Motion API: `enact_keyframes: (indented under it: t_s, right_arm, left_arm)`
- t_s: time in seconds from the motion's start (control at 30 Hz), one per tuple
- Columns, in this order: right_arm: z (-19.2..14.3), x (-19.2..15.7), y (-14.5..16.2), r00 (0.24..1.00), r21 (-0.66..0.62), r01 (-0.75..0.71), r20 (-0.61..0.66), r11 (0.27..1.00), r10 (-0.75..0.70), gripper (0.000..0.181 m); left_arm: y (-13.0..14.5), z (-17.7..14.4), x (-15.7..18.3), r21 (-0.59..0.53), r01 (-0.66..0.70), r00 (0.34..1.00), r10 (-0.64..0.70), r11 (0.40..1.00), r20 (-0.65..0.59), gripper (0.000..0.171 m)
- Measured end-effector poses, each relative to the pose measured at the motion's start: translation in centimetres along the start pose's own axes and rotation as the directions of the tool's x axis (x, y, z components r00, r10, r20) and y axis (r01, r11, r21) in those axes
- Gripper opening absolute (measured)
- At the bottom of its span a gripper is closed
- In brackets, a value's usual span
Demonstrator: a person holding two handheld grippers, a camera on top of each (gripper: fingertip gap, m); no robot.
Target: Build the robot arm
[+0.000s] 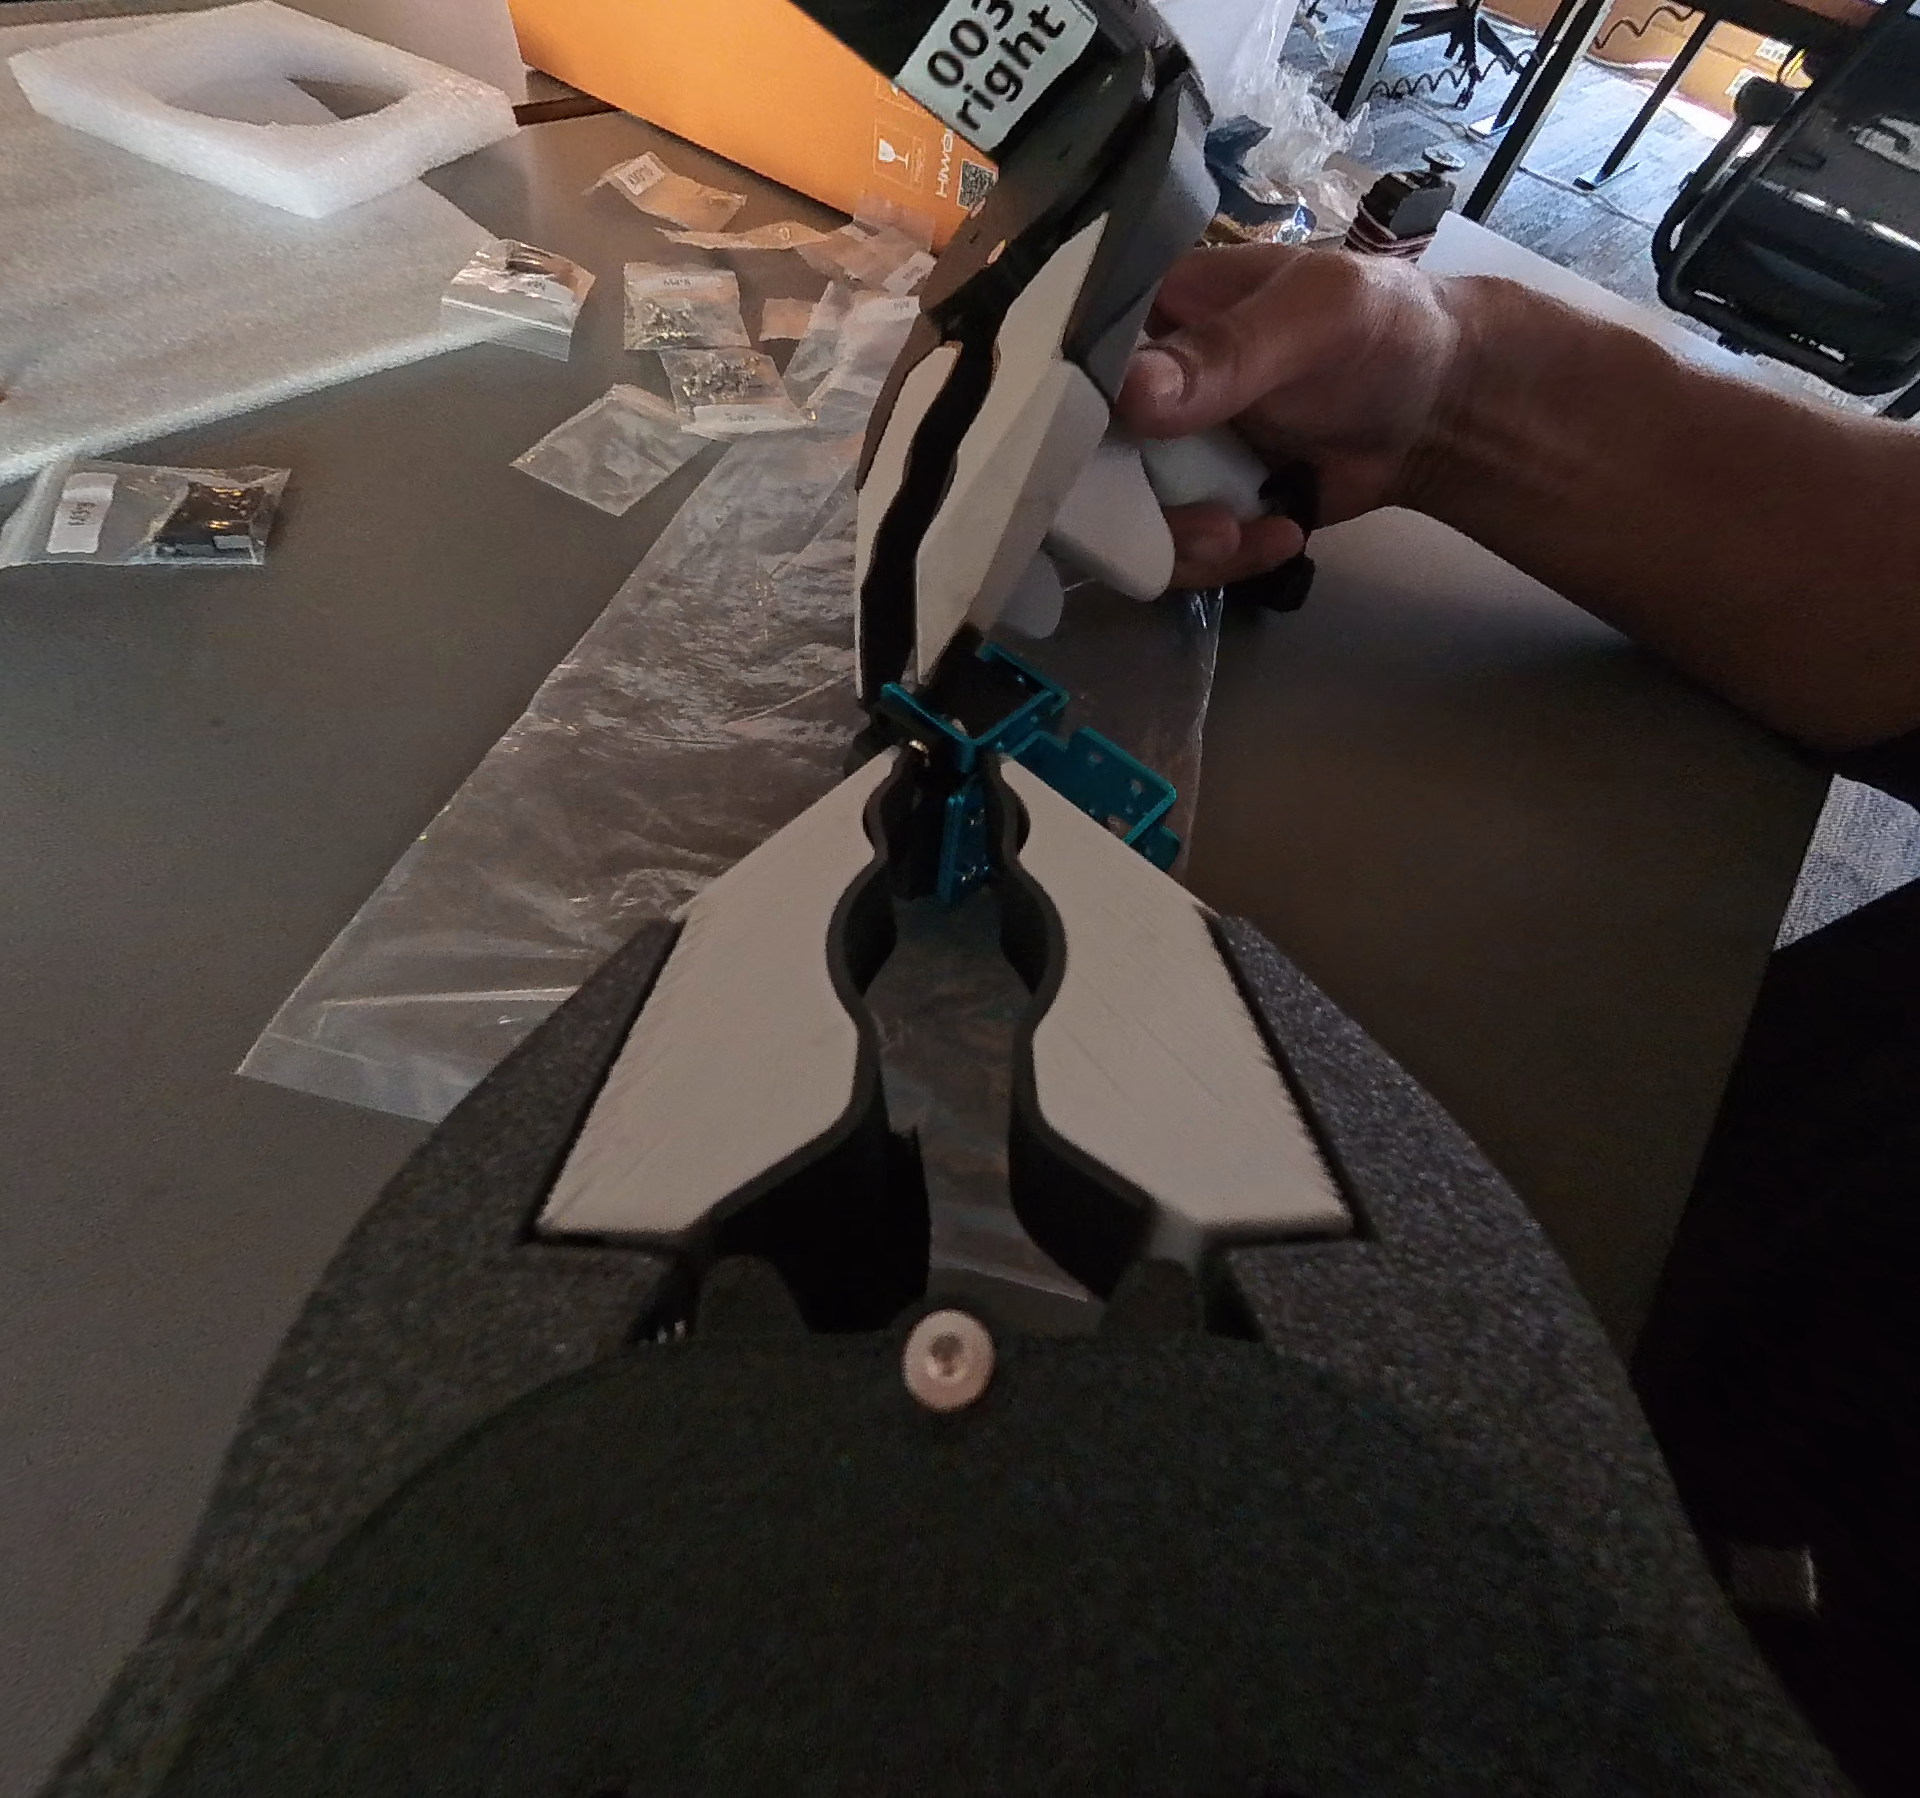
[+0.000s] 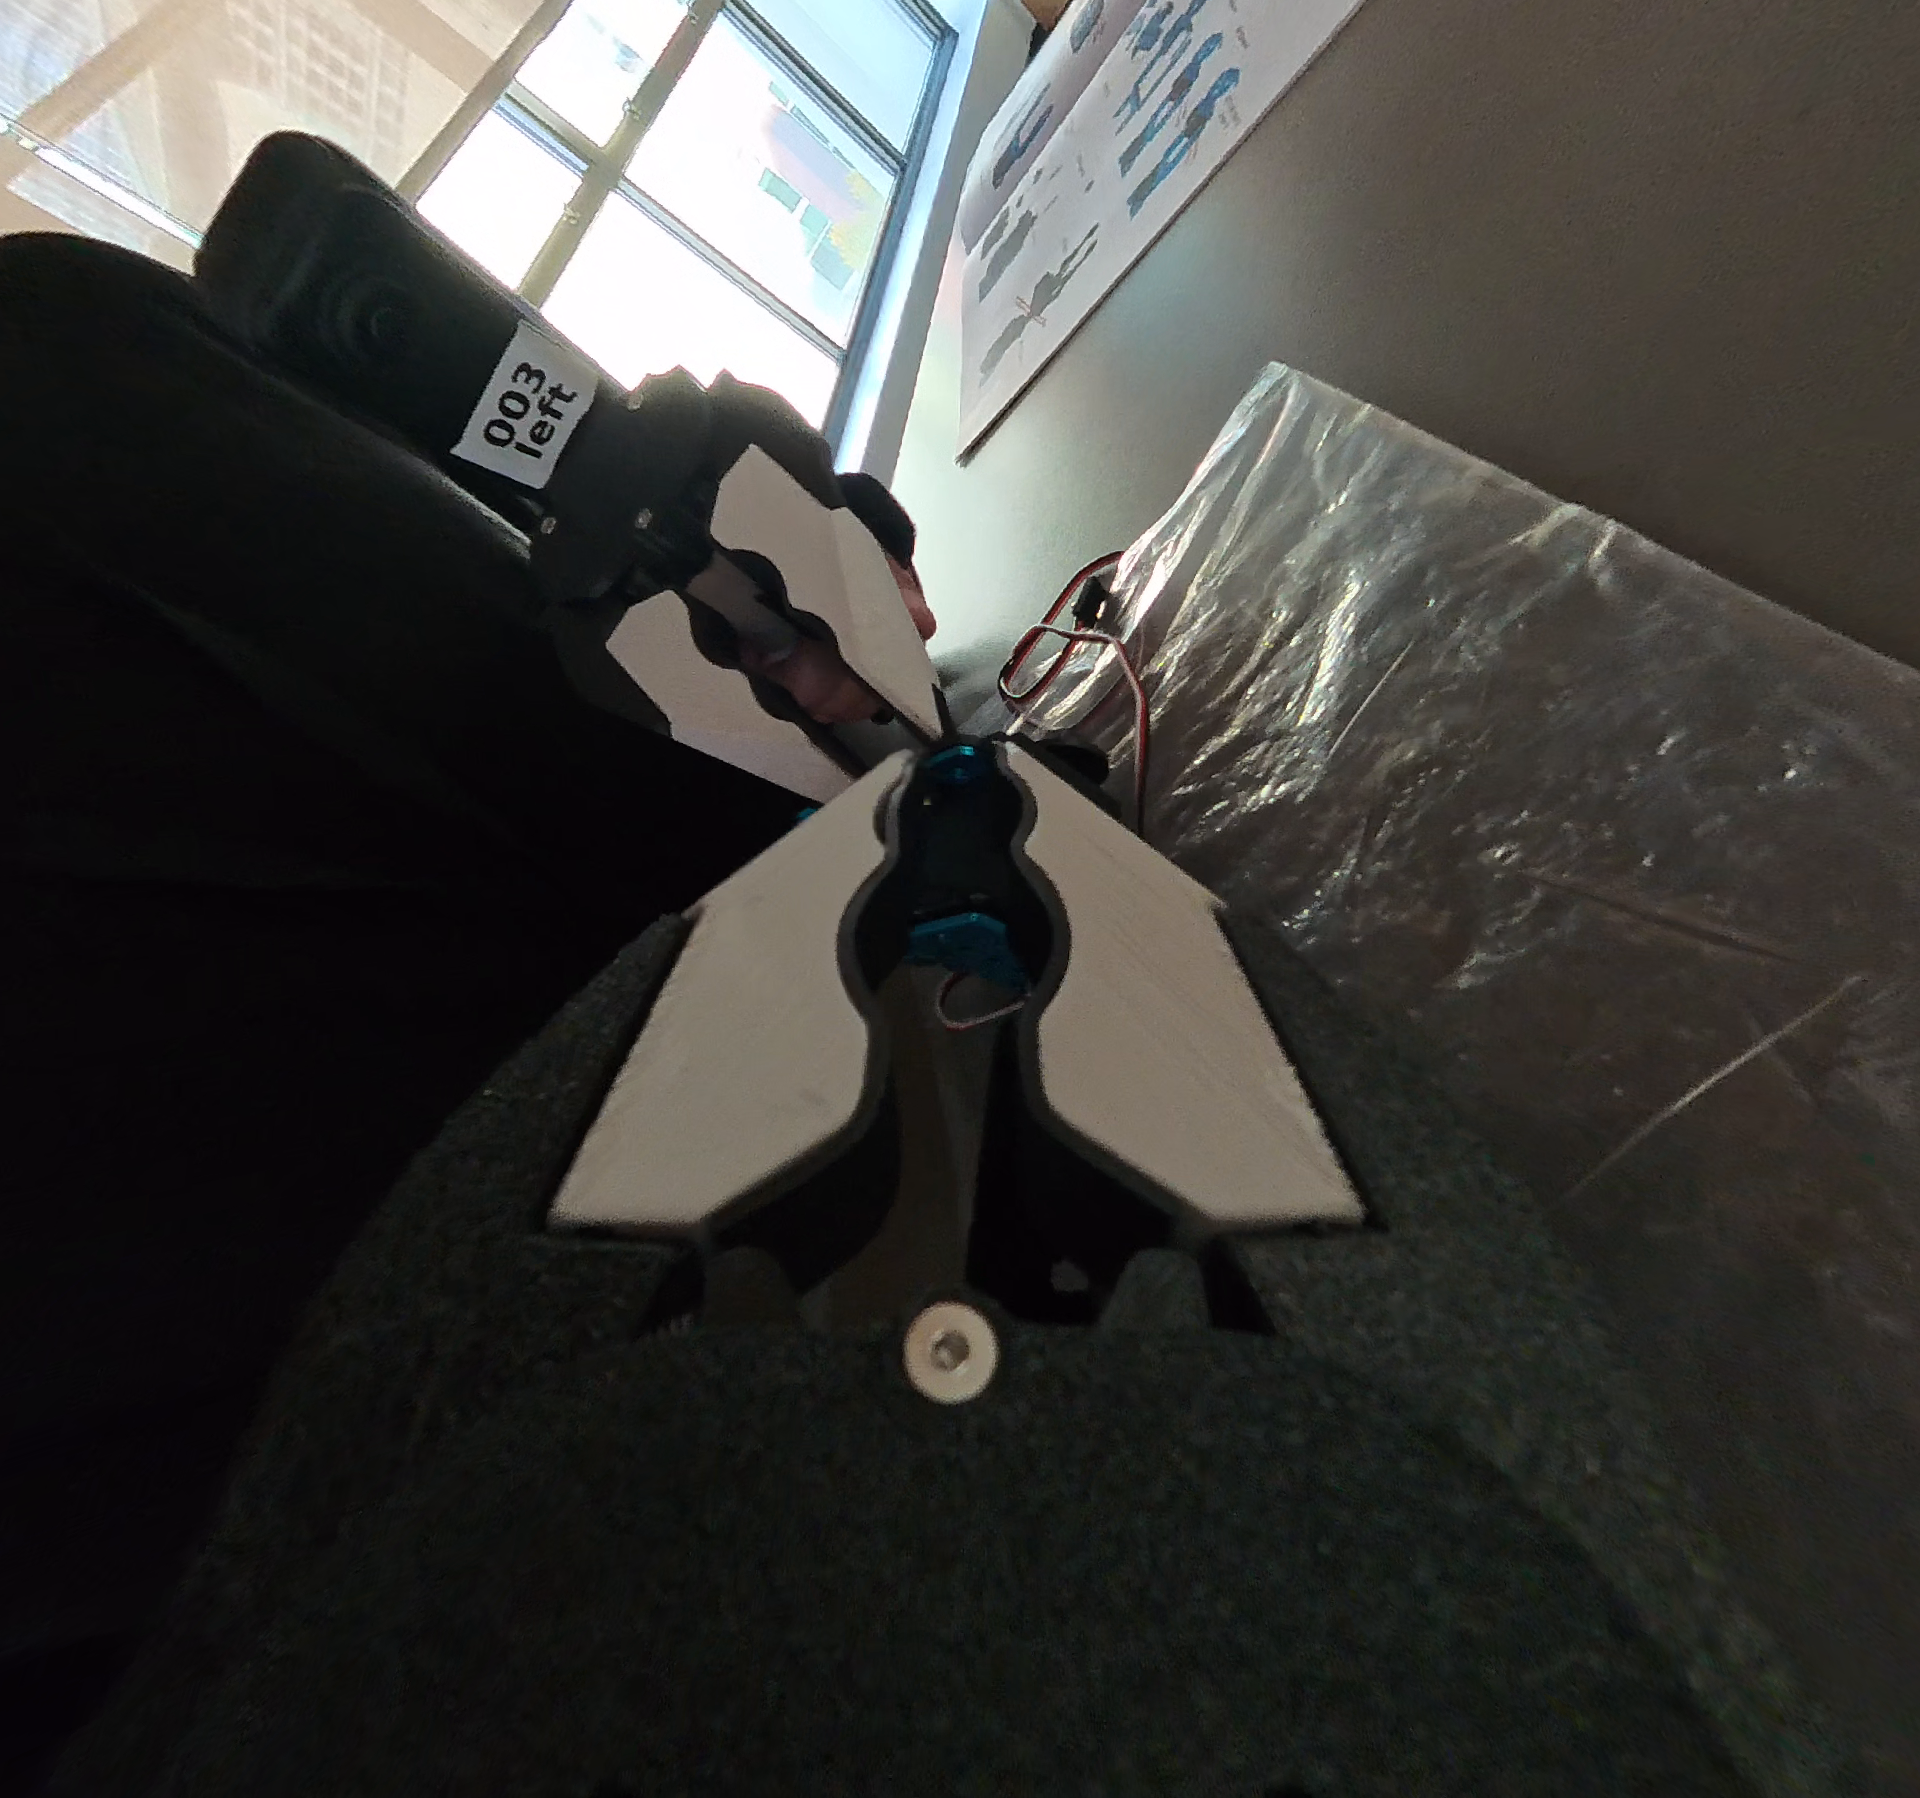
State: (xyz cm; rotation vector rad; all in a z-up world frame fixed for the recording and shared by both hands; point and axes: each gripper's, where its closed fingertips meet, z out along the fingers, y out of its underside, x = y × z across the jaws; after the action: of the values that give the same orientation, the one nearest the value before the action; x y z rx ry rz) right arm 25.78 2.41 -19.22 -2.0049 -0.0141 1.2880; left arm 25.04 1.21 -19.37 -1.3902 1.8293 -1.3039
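My left gripper point(image 1: 943, 761) had its jaws narrowed onto a blue metal bracket assembly point(image 1: 997, 761), pinching it at the tips just above the grey worktop point(image 1: 312, 761). My right gripper point(image 1: 894, 678) came in from above, steeply tilted, its jaws also closed on the same assembly at the far end, so both grippers met on it. Through the right wrist camera I saw blue parts point(image 2: 961, 948) between the jaws and red, white and black wires point(image 2: 1070, 657) looping off beyond them. The assembly sat over a long clear plastic bag point(image 1: 644, 761) lying flat on the worktop. Small clear bags of hardware point(image 1: 686, 314) lay scattered farther back, near an orange box point(image 1: 665, 34) and a white foam frame point(image 1: 260, 107). A hand point(image 1: 1299, 398) held the right gripper's handle.
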Motion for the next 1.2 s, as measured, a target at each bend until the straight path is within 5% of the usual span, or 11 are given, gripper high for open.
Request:
enact_keyframes:
  t_s: [0.1, 0.27, 0.43, 0.53, 1.2]
  right_arm:
    - [-0.1, -0.44, -0.02, 0.999, -0.003, -0.026, 0.039, 1.0, 0.026, 0.02]
    - [0.03, 0.1, 0.13, 0.998, -0.018, 0.05, -0.034, 0.999, -0.051, 0.011]
    - [-0.13, -0.69, 0.19, 0.999, -0.019, 0.041, 0.025, 0.999, -0.04, 0.026]
    - [0.0, 0.06, 0.24, 0.995, -0.029, 0.085, -0.047, 0.996, -0.086, 0.012]
    - [-0.03, -0.28, 0.37, 0.993, -0.033, 0.109, -0.033, 0.994, -0.11, 0.016]
  left_arm:
    - [-0.02, 0.03, -0.01, 0.0, -0.001, 1.0, 0.001, 1.0, -0.001, 0.013]
    - [0.01, 0.0, 0.03, -0.002, -0.008, 1.0, 0.008, 1.0, 0.0, 0.013]
    - [-0.02, 0.06, 0.07, -0.002, -0.011, 1.0, 0.011, 1.0, -0.003, 0.013]
    - [-0.01, 0.05, 0.1, -0.003, -0.015, 1.0, 0.015, 1.0, -0.002, 0.013]
    - [0.06, 0.04, 0.21, -0.003, -0.013, 1.0, 0.013, 1.0, -0.003, 0.013]
